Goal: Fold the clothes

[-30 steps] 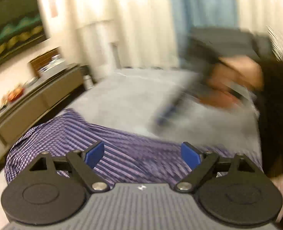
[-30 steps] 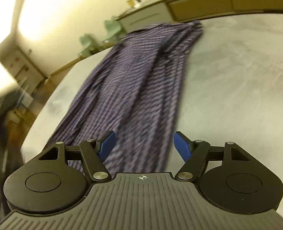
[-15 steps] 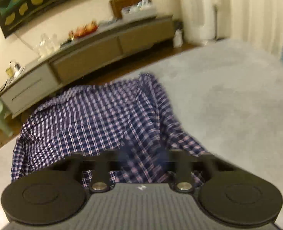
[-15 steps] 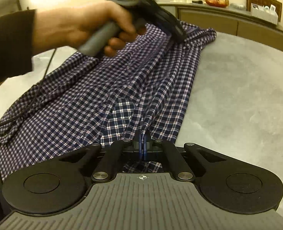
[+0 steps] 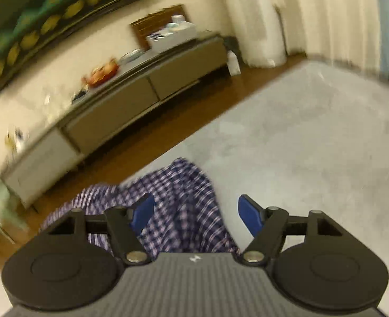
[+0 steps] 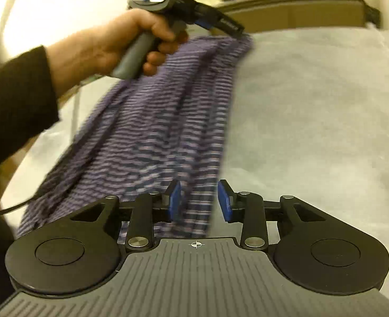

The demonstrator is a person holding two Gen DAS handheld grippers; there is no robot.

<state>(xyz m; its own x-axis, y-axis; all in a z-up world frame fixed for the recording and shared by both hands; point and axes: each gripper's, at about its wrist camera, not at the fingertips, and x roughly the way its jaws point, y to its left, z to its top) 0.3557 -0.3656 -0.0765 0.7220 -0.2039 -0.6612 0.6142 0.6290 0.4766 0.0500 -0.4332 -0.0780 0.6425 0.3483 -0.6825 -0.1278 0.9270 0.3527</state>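
Both grippers, left [image 5: 195, 215] and right [image 6: 199, 200], hover with jaws apart over the checked shirt [image 6: 155, 132], sprawled toward eleven o'clock.

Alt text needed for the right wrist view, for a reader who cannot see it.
A checked purple shirt lies blurred across a grey surface, with the right gripper open over its near edge. A hand in a dark sleeve holds the left gripper at the far end.

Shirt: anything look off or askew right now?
The plaid shirt lies bunched into a long rumpled strip on the grey surface, not spread flat. Both the left gripper and right gripper are open.
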